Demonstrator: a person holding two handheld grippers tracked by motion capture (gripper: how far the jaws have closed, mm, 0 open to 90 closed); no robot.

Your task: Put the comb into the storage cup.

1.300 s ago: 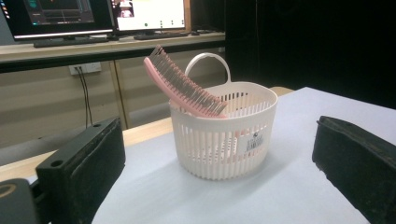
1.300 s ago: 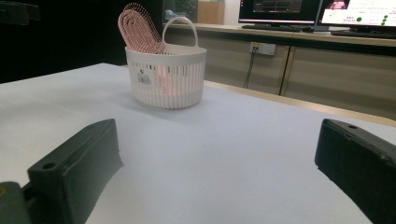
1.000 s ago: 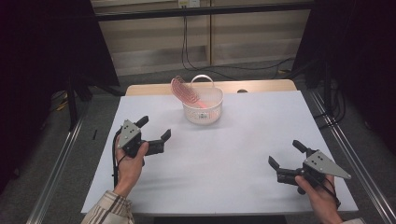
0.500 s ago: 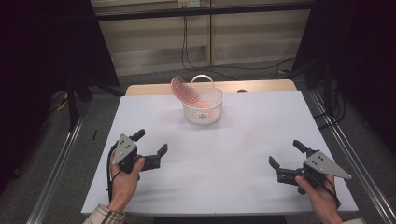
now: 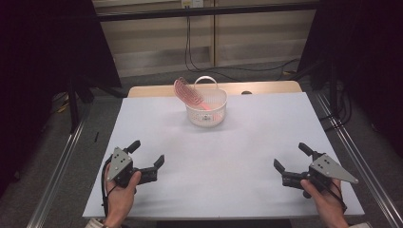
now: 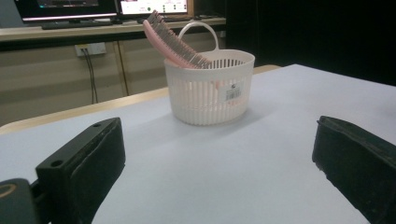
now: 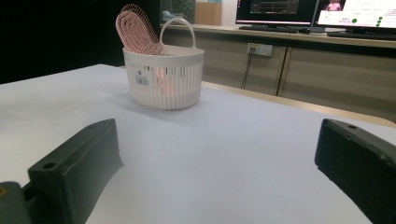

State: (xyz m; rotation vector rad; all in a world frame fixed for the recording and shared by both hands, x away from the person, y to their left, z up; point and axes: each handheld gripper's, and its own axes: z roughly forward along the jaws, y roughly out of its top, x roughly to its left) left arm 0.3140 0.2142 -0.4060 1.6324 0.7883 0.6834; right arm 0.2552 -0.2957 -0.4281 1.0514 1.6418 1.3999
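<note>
Left gripper (image 5: 146, 153) drew back, fingers spread like the right's (image 5: 293, 157); brush (image 5: 186, 93) leans up-left in basket (image 5: 207, 116).

Item count on the table (image 5: 237, 156):

- Baskets: one white slatted basket (image 5: 207, 107) with a single loop handle.
- Hairbrushes: one pink hairbrush (image 5: 186, 93), standing tilted inside the basket.
- Grippers: two, namely the left gripper (image 5: 146, 154) and the right gripper (image 5: 291, 157), each held in one hand.
- Jaws: two black jaws per gripper, four in total, both pairs spread apart with nothing between them.
- Labels: one barcode sticker on the basket wall.
</note>
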